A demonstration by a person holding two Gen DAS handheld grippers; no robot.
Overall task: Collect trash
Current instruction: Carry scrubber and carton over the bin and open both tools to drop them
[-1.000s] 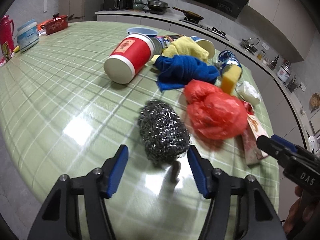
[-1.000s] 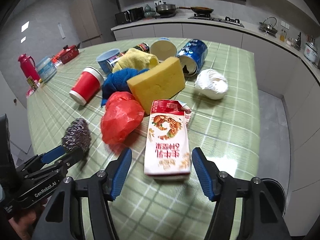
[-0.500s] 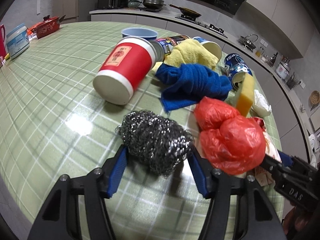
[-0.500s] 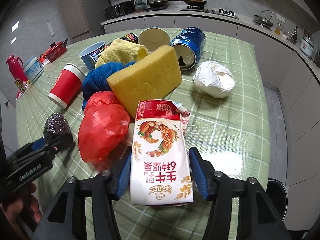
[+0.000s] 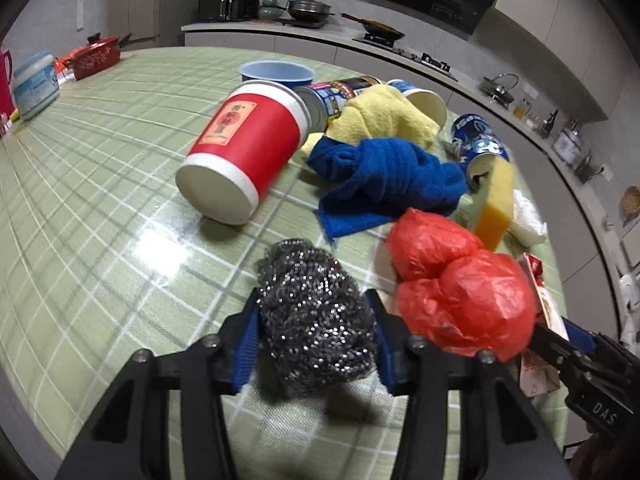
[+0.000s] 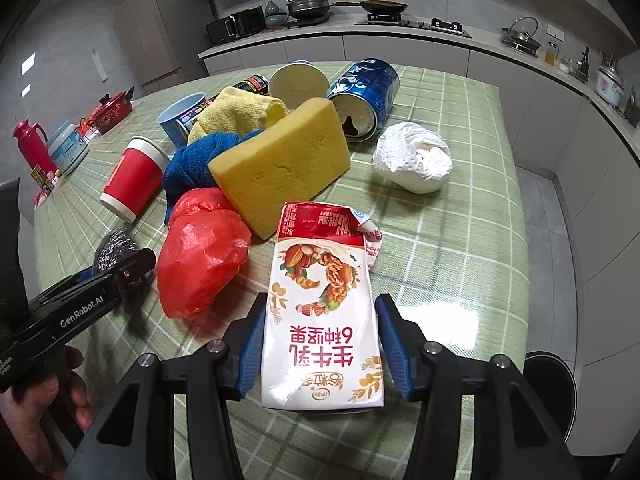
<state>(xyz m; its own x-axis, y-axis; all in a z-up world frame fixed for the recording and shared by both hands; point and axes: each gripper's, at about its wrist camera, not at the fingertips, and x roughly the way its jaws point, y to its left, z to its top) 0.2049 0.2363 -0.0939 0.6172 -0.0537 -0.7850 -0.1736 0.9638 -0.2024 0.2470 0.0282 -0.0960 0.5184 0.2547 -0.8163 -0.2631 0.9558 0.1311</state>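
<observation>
Milk carton (image 6: 324, 312): lying flat at the near edge of the worktop (image 6: 460, 248), between the right claw's blue pads.
Right claw (image 6: 320, 350): jaws have just been closing; pads look pressed on the carton's sides, clamping it.
Steel scourer (image 5: 316, 316): near edge too, left of the red plastic bag (image 5: 460, 288).
Left claw (image 5: 316, 340): jaws have just been closing, now squeezing the scourer.
Progress: early, I'd say; nothing lifted yet. Red cup (image 5: 244, 148), cans, cloths, sponge (image 6: 280, 164) and paper wad (image 6: 412, 160) lie farther back.
</observation>
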